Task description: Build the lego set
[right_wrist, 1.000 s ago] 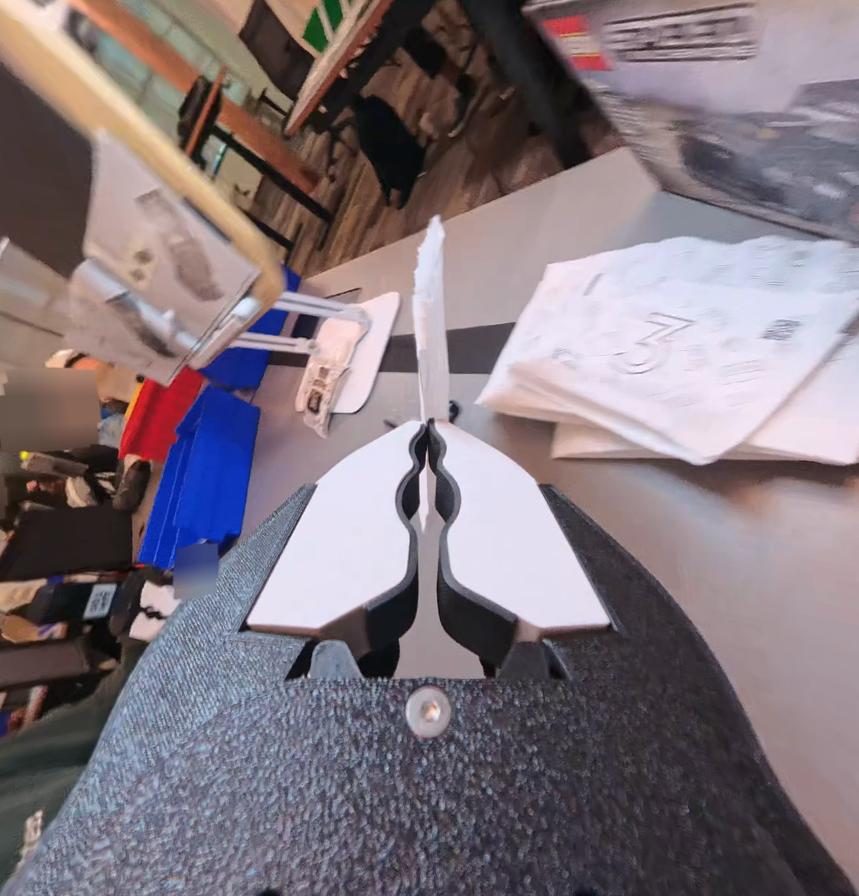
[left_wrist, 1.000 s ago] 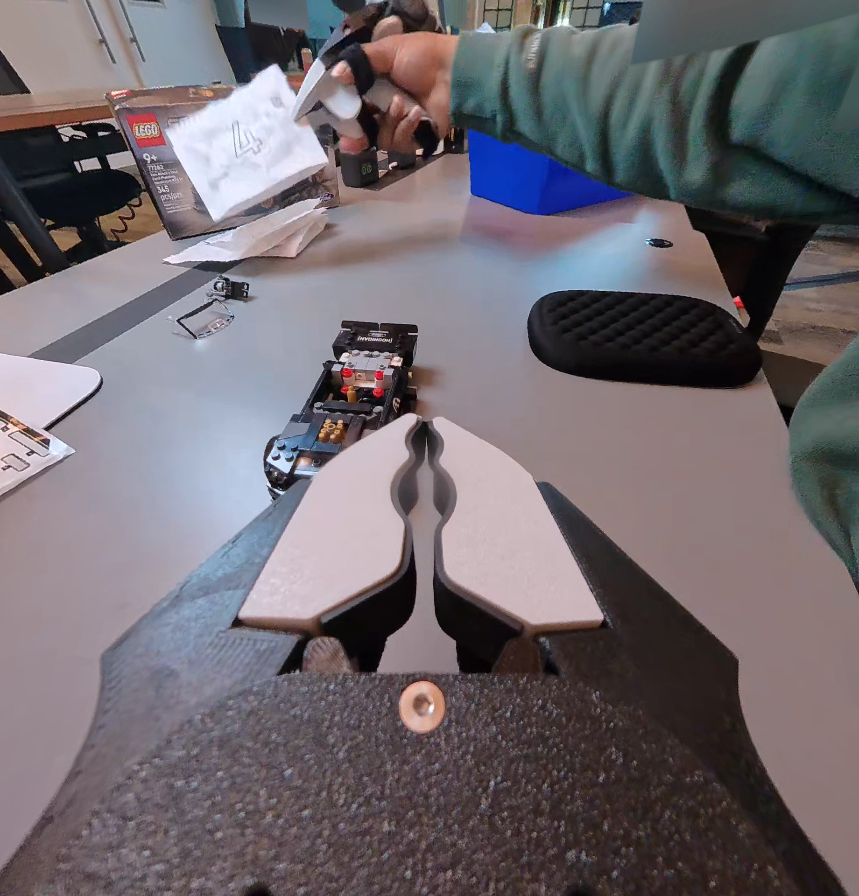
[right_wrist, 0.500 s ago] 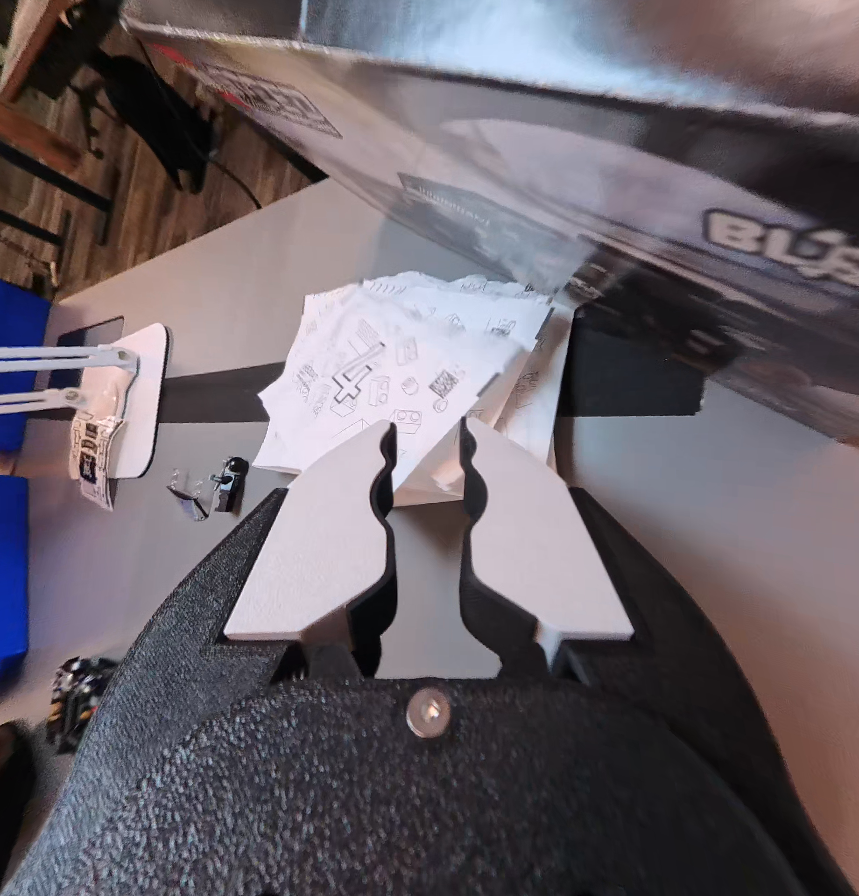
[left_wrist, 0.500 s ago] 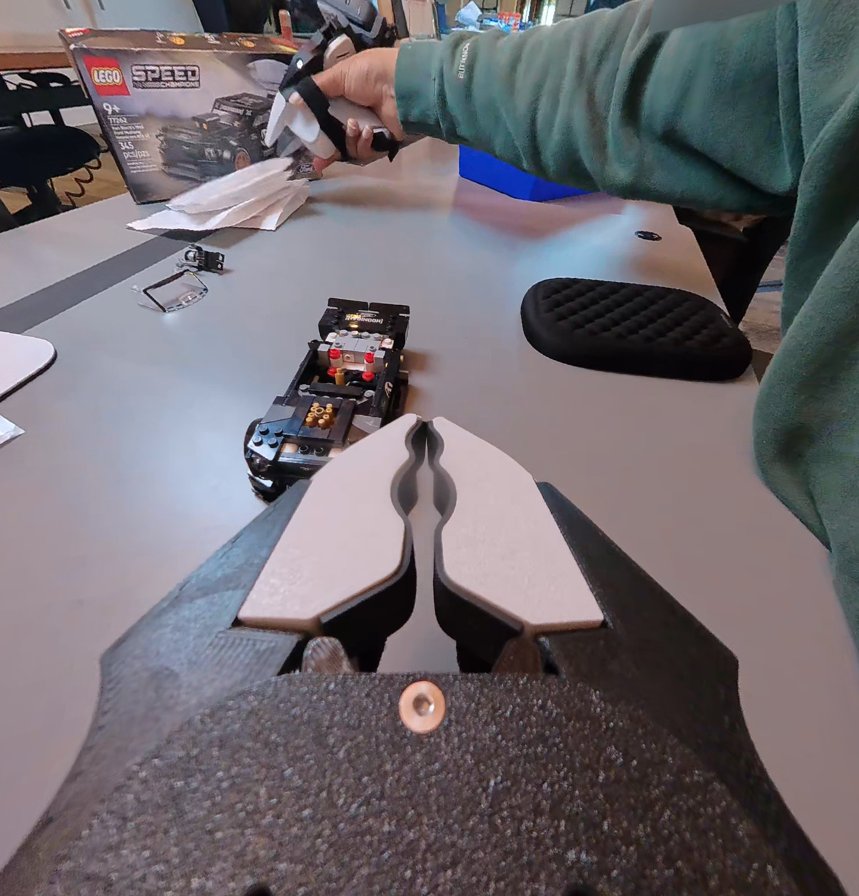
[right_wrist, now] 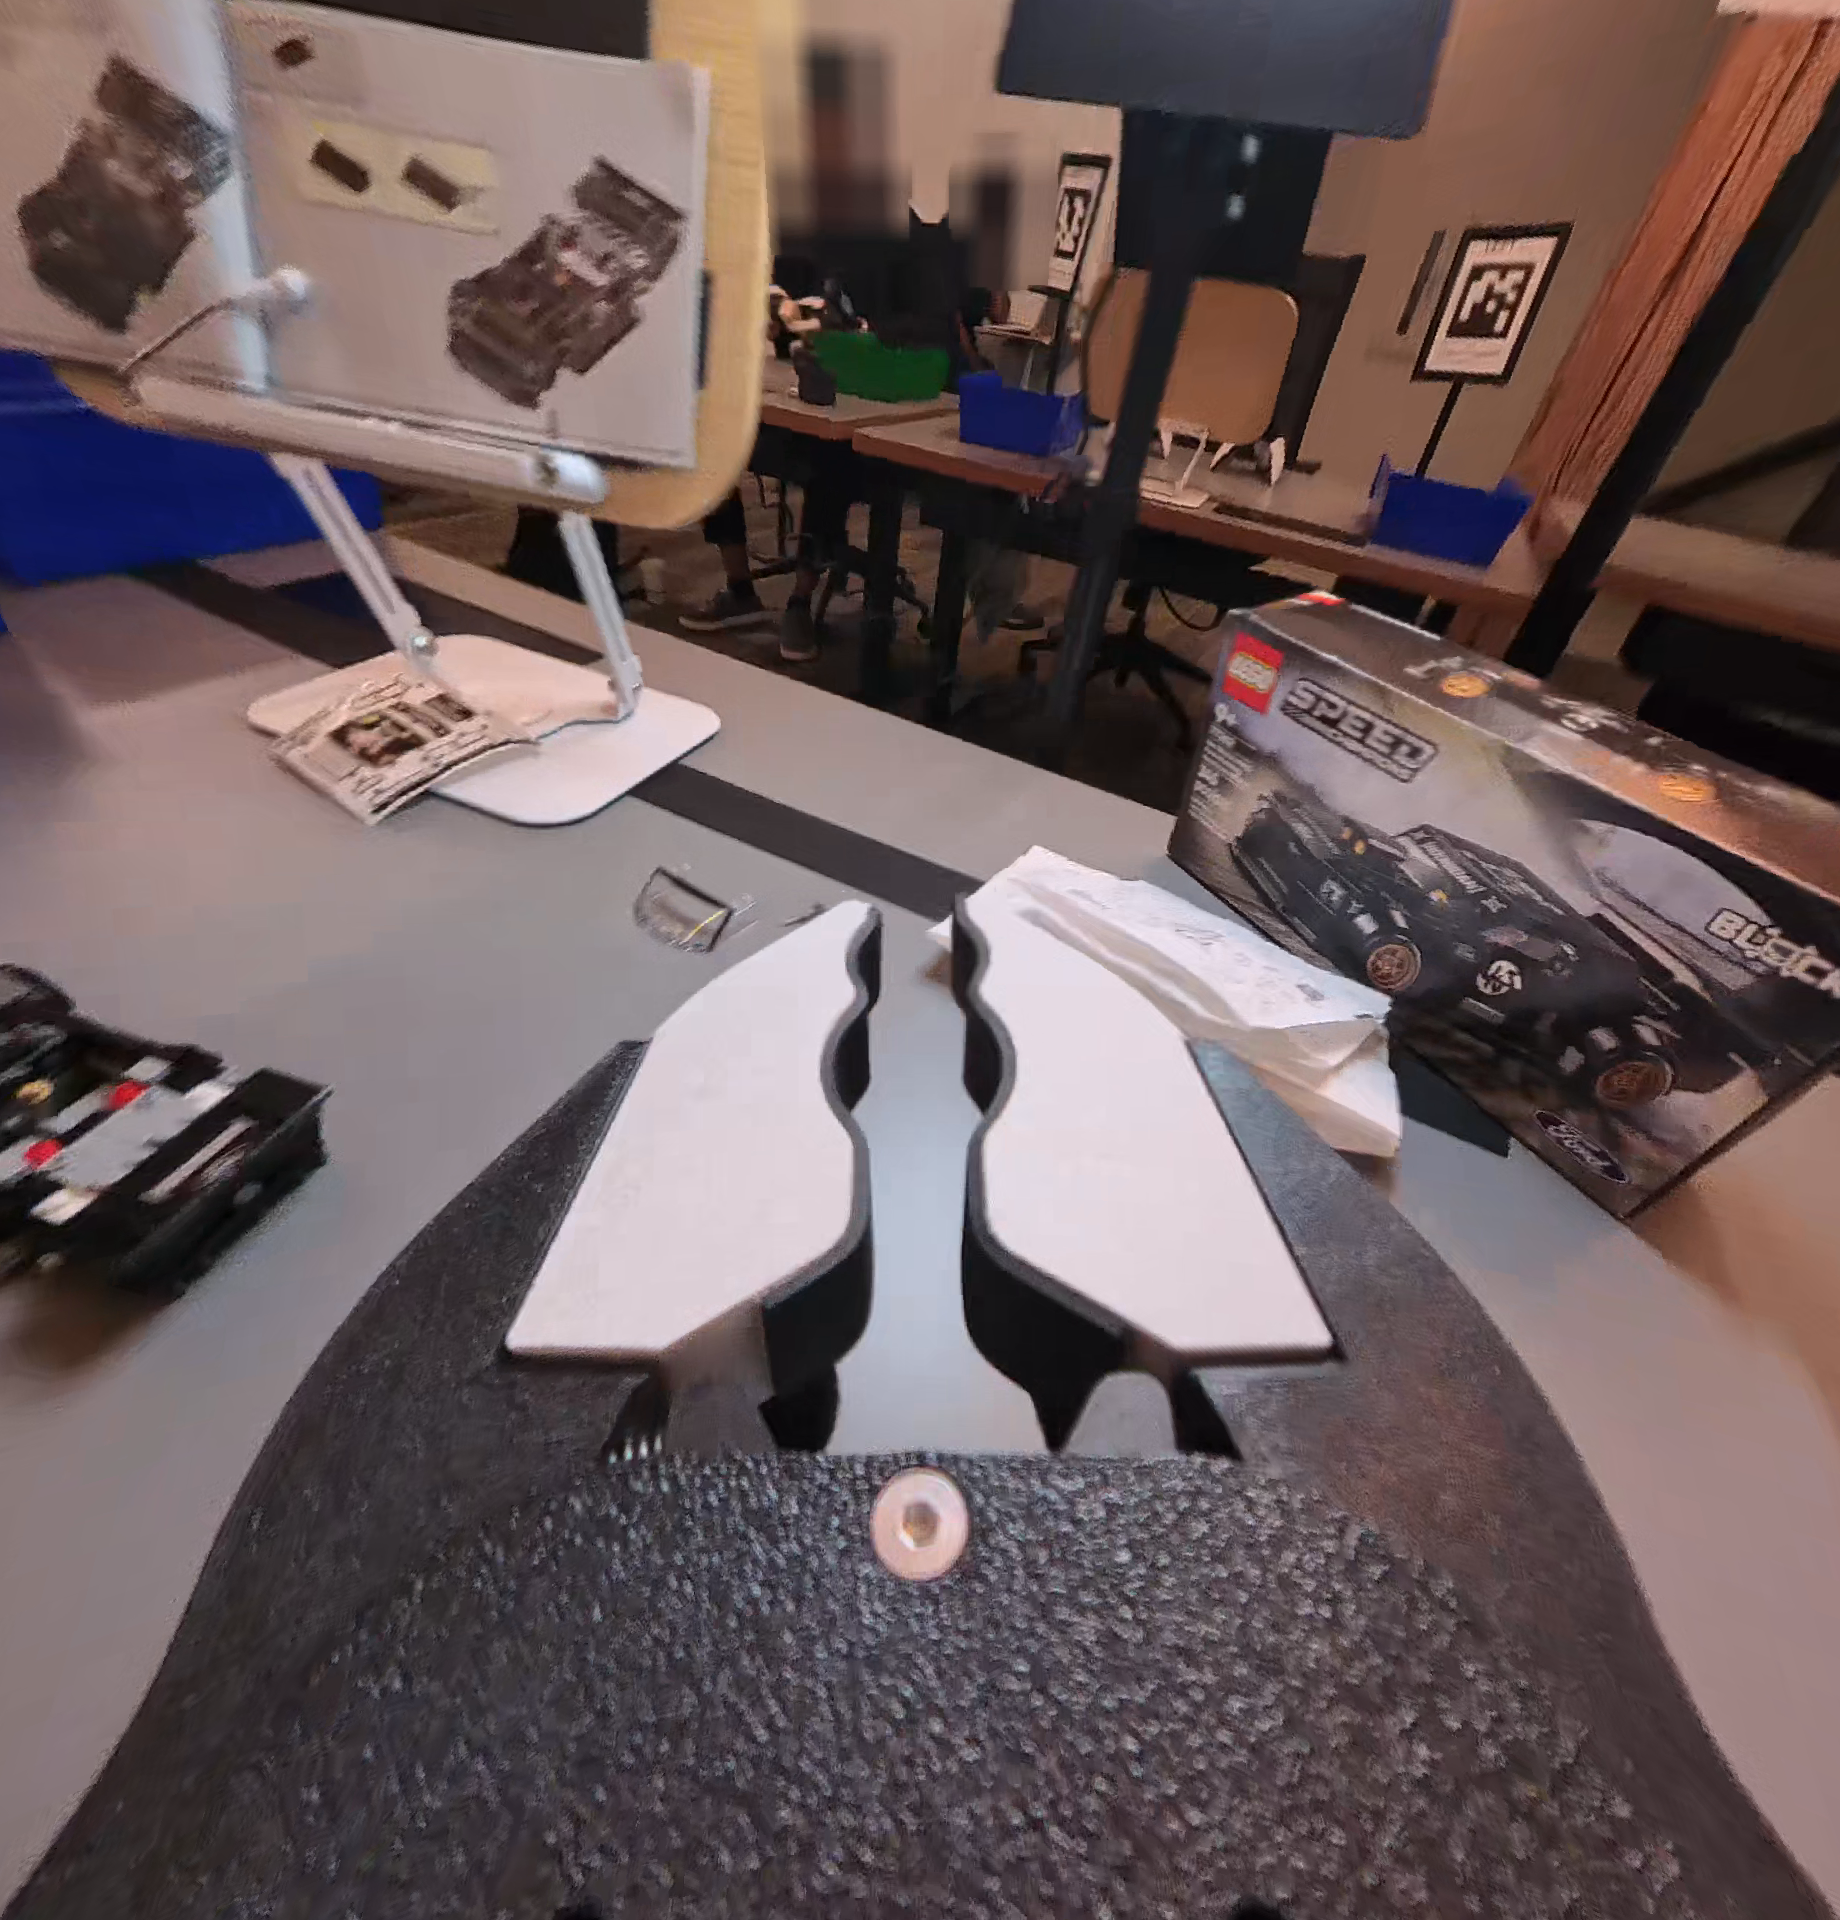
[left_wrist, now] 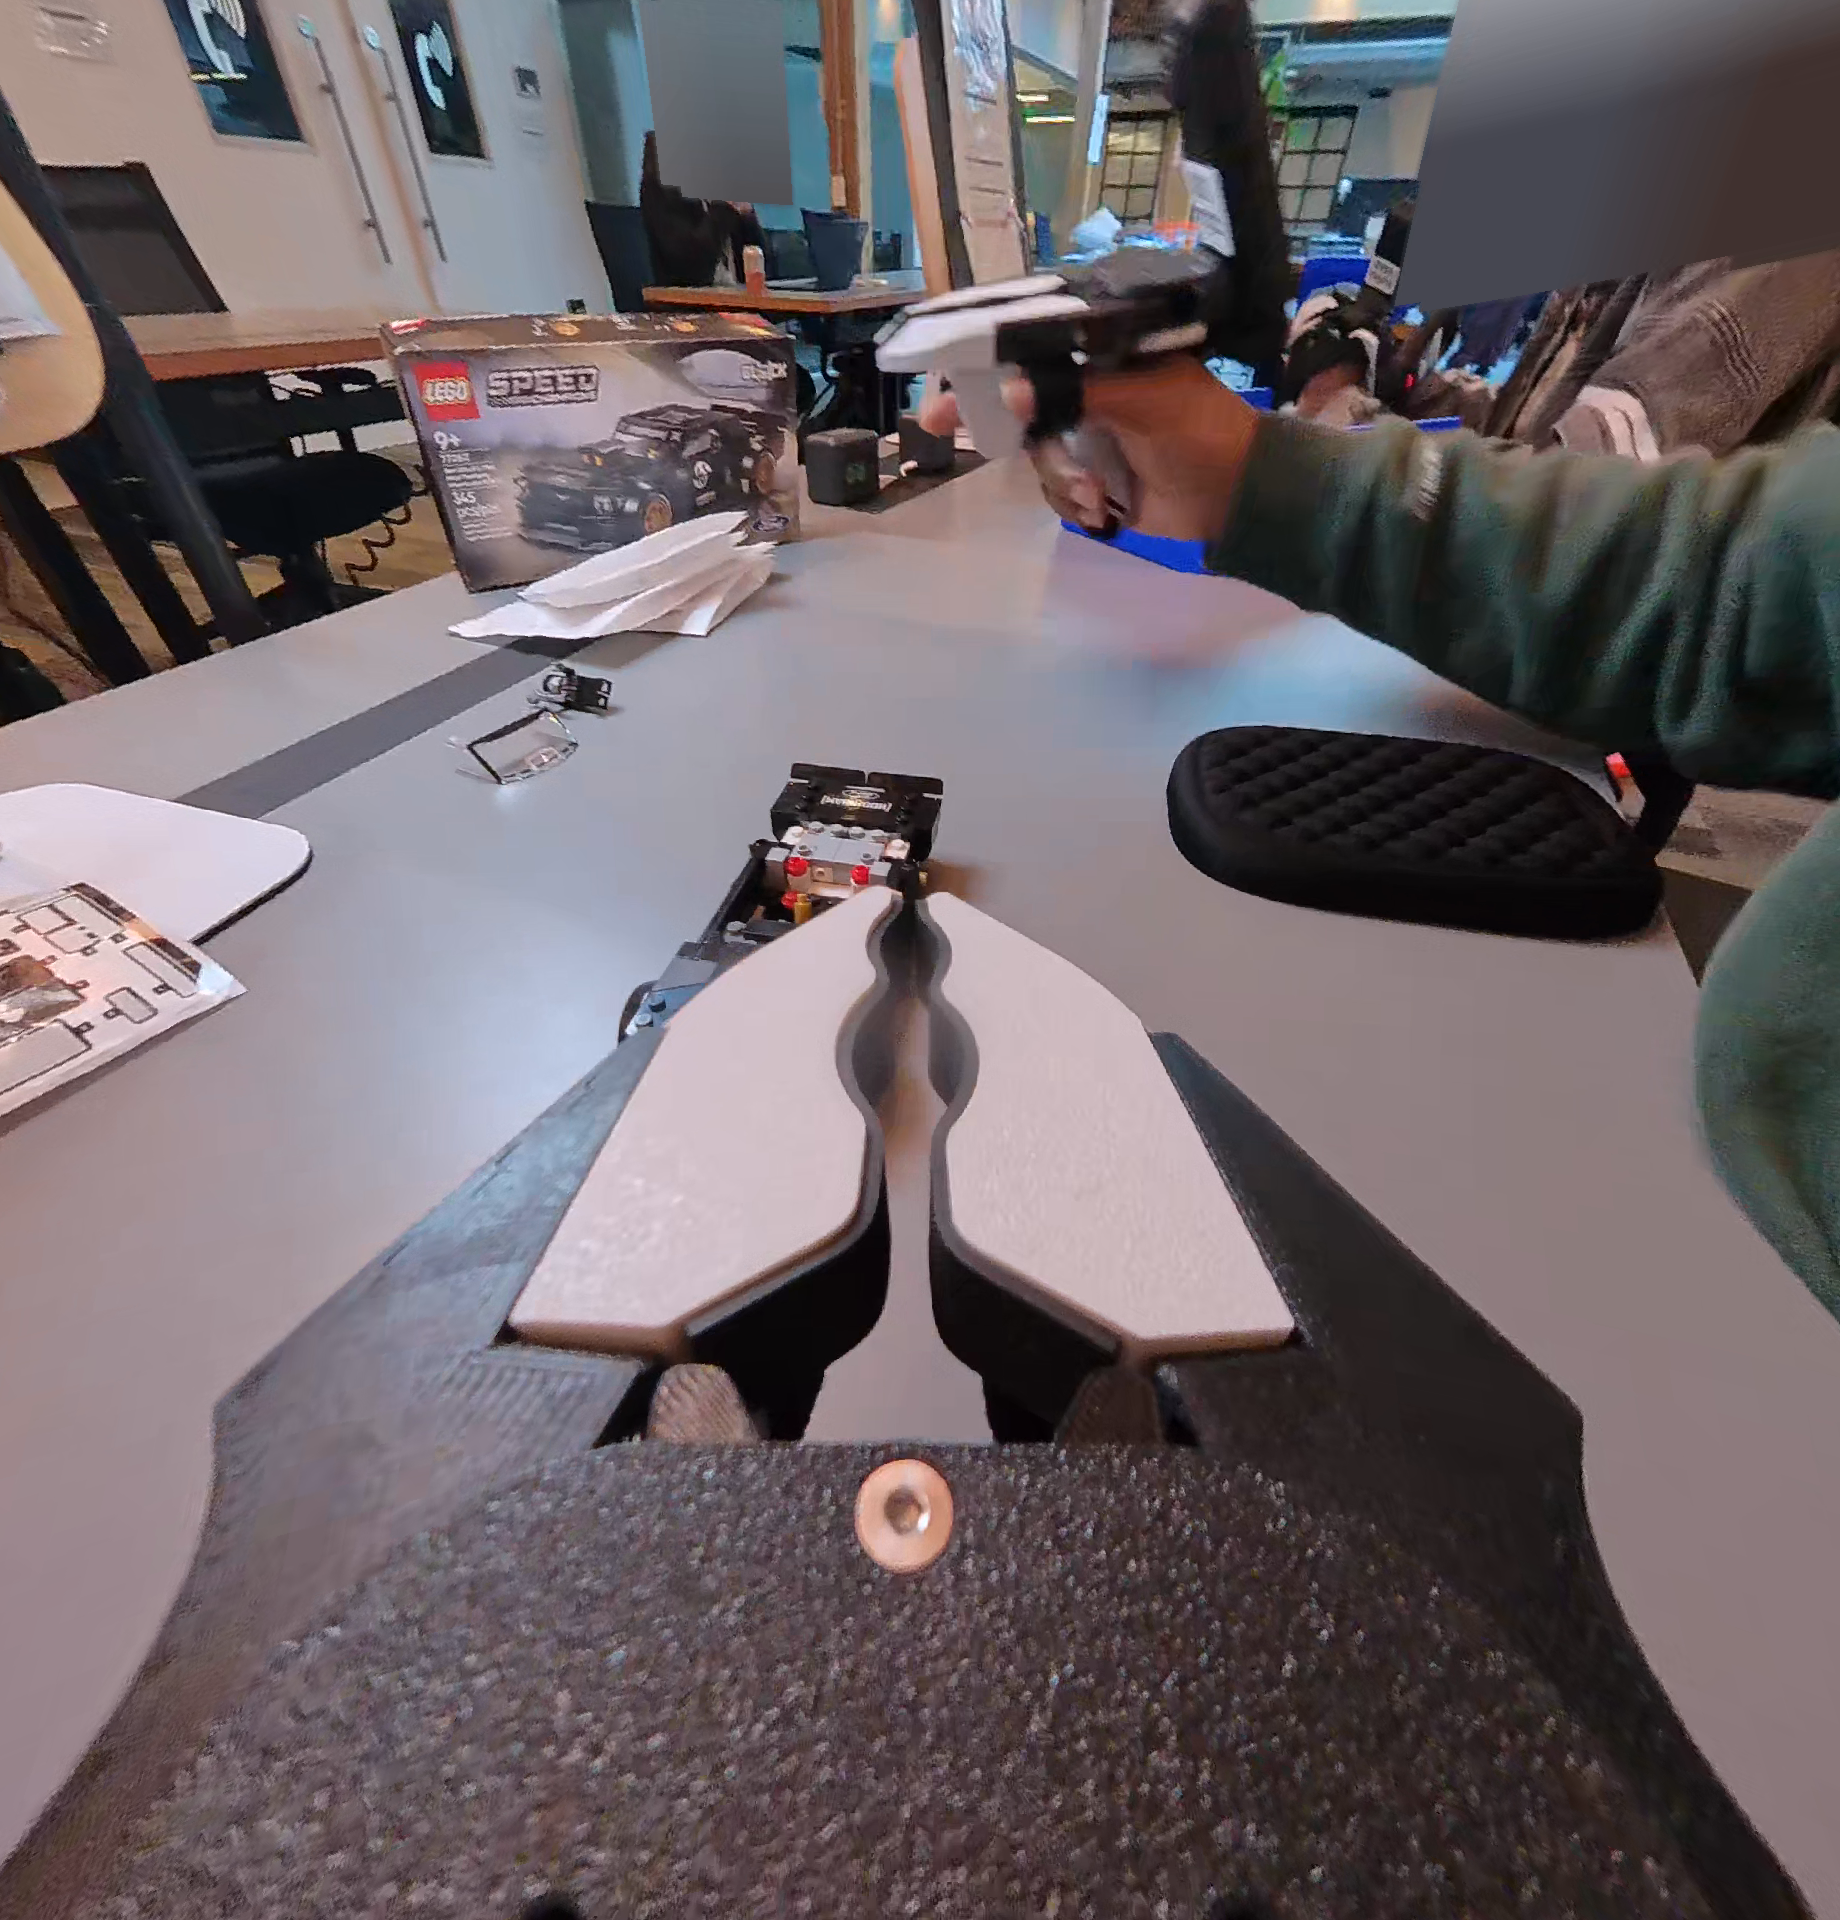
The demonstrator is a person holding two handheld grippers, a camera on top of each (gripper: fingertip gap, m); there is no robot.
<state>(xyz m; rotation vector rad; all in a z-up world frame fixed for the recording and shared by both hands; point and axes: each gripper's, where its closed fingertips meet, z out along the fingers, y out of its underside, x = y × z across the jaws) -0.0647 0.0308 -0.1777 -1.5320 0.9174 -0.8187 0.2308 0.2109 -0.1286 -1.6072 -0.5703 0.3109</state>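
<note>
A partly built black Lego car (left_wrist: 851, 831) lies on the grey table (left_wrist: 480, 997) just beyond my left gripper (left_wrist: 908, 902), whose jaws are shut and empty; its fingers hide the car's near end. The car also shows at the left of the right wrist view (right_wrist: 116, 1132). My right gripper (right_wrist: 916, 920) is open a little and empty, above the table and pointing at the pile of white paper bags (right_wrist: 1207, 997). It shows in the left wrist view (left_wrist: 895, 348), held in a hand high at the back right. A clear windscreen piece (left_wrist: 516, 748) and a small black piece (left_wrist: 578, 686) lie loose.
The set's box (left_wrist: 594, 447) stands behind the paper bags (left_wrist: 625, 597). A white stand (right_wrist: 542, 748) holds the instruction booklet (right_wrist: 376, 260), with a sticker sheet (left_wrist: 54, 977) at its foot. A black padded rest (left_wrist: 1415, 821) lies at the right. A green sleeve (left_wrist: 1518, 592) reaches across. The gap from one gripper's tips to the other's is roughly 35 cm.
My right gripper let go of a numbered paper bag onto the pile by the box, opened, and drew back and up. My left gripper moved forward, closer to the car.
</note>
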